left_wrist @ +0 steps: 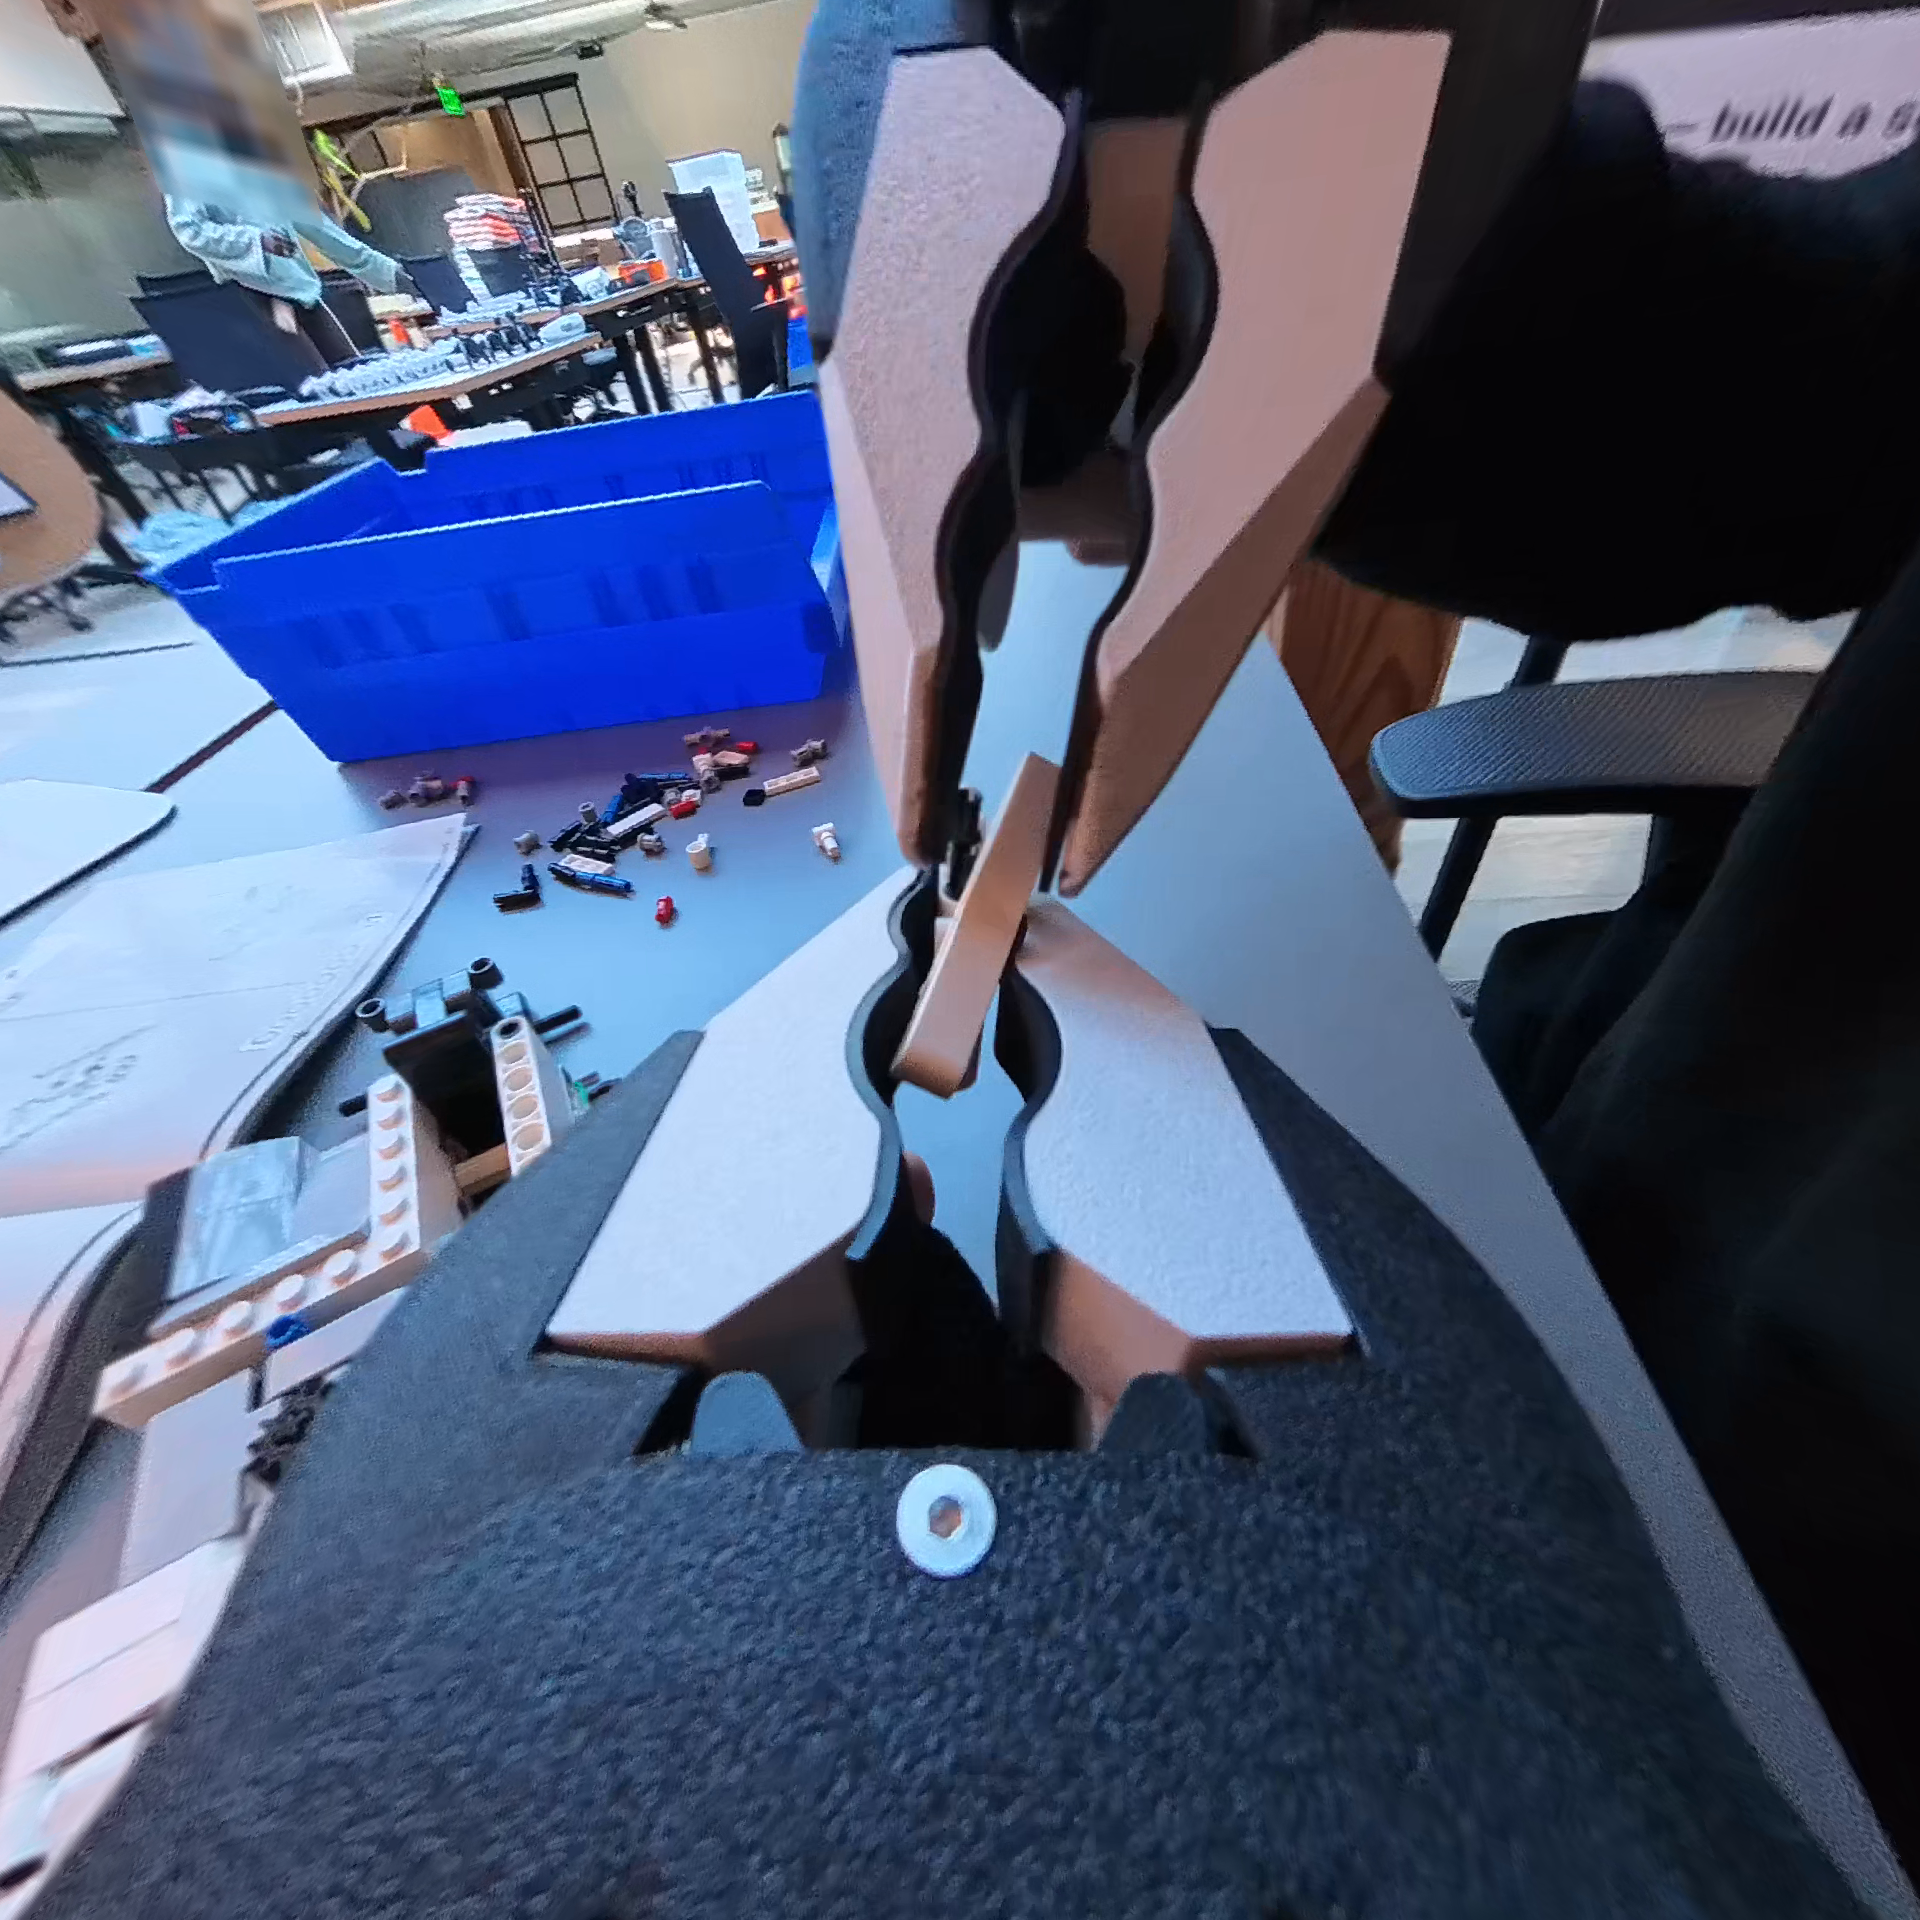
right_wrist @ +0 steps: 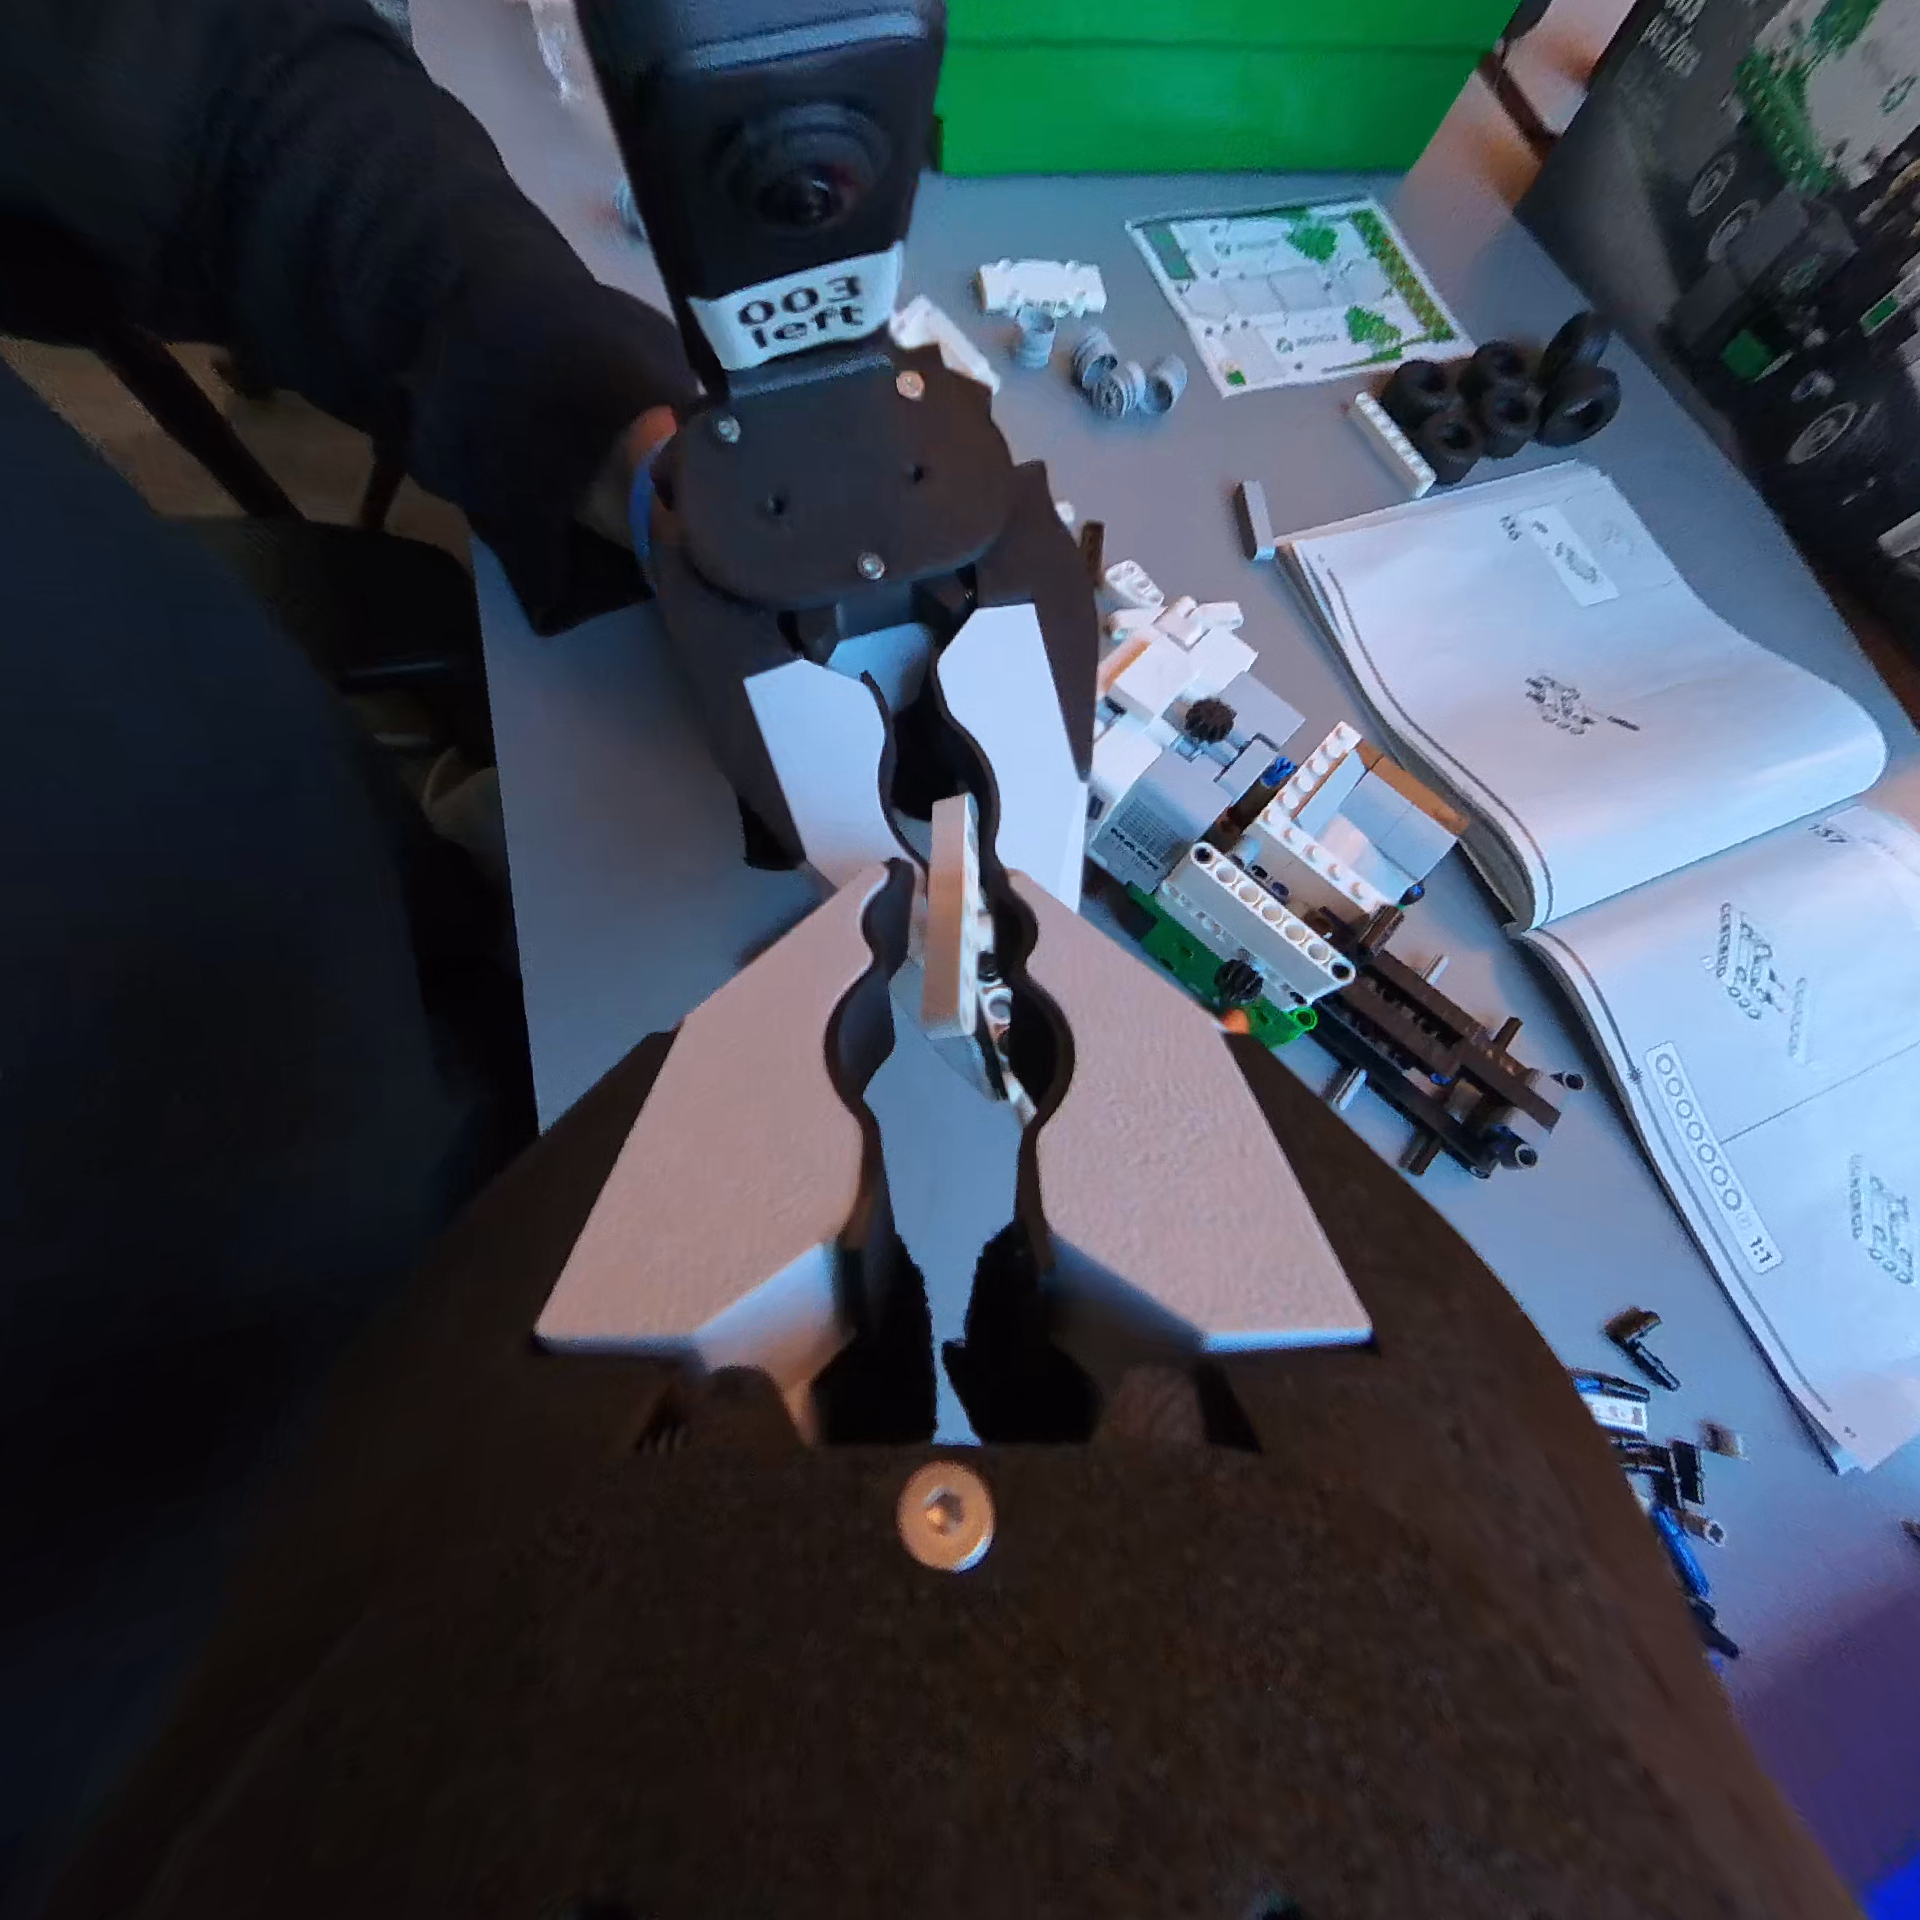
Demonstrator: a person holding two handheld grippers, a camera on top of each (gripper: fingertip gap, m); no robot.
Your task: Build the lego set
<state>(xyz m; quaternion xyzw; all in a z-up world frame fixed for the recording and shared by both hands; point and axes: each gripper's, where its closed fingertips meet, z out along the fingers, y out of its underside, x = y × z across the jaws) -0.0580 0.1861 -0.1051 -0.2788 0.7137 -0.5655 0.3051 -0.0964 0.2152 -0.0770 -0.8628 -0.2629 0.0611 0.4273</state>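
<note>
Above the grey table [right_wrist: 644, 883], the left gripper [left_wrist: 971, 920] and the right gripper [right_wrist: 961, 914] meet tip to tip, both with jaws narrowed on one flat light plate [right_wrist: 954, 925]. The half-built truck model [right_wrist: 1278, 862] stands beside them, the open instruction booklet [right_wrist: 1621, 727] just beyond it.

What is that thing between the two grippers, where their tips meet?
A flat white Lego plate spans the gap between the left gripper and the right gripper, with both closed on it. Both wrist views show it.
</note>
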